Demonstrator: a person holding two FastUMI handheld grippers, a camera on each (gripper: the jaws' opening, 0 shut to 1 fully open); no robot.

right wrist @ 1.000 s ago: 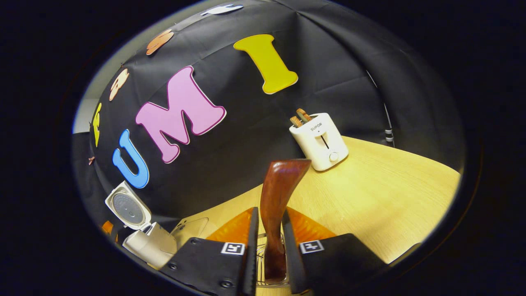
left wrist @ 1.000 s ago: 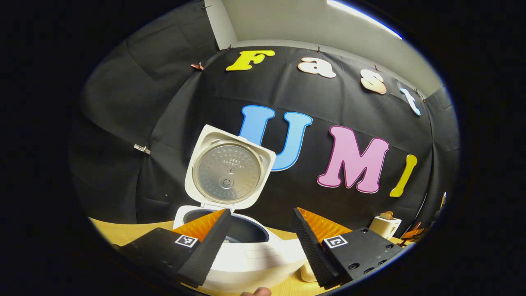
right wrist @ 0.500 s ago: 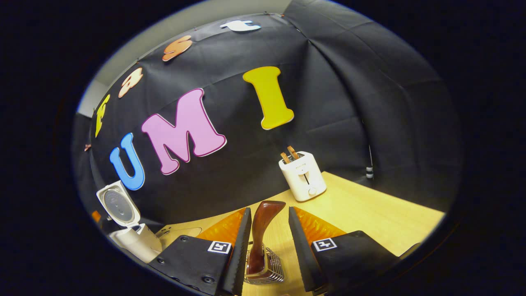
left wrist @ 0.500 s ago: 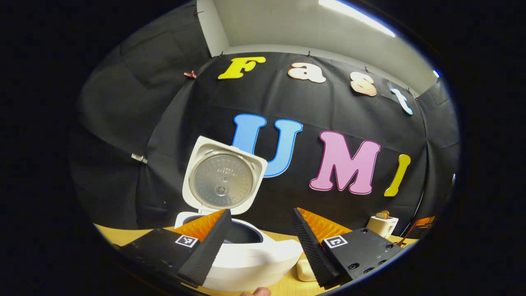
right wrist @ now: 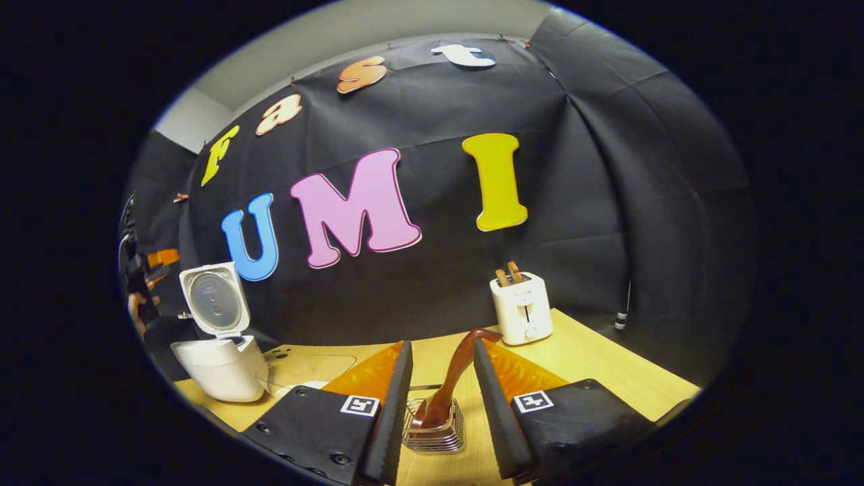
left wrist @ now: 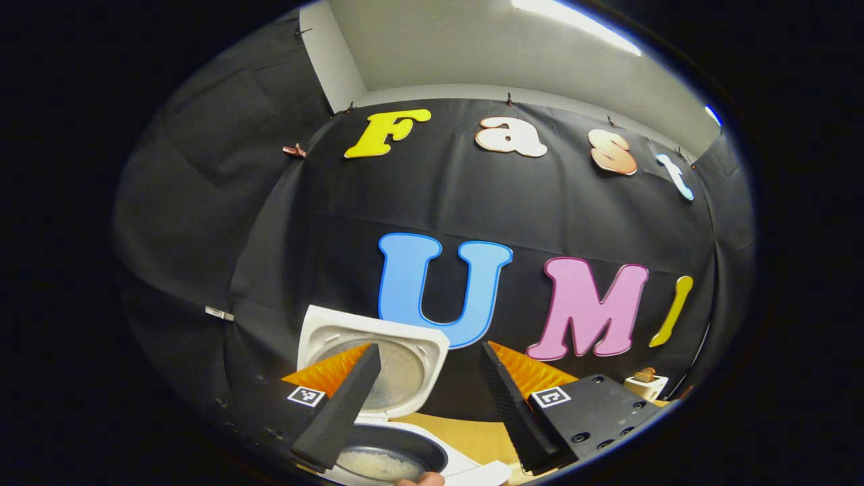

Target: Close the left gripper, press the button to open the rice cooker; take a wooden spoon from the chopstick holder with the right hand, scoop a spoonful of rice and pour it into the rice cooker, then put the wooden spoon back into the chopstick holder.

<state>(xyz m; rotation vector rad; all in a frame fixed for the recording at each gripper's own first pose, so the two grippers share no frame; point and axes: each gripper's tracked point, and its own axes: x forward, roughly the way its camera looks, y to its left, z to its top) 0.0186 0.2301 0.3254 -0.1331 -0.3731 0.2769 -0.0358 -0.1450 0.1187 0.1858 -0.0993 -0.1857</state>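
Observation:
The white rice cooker stands at the table's left with its lid raised. In the left gripper view the lid rises just beyond my fingers, and the dark inner pot below holds white rice. My left gripper is open above the pot, holding nothing. The wooden spoon stands tilted in the wire chopstick holder. My right gripper is open, its fingers on either side of the spoon without touching it.
A white toaster with two slices stands at the back of the wooden table; it also appears as the toaster at right. A clear flat thing lies by the cooker. A hand with the other gripper hovers at far left.
My right gripper let go of the spoon handle and drew back and up; the spoon stays in the holder. My left gripper moved closer over the cooker, bringing the rice in the pot into sight.

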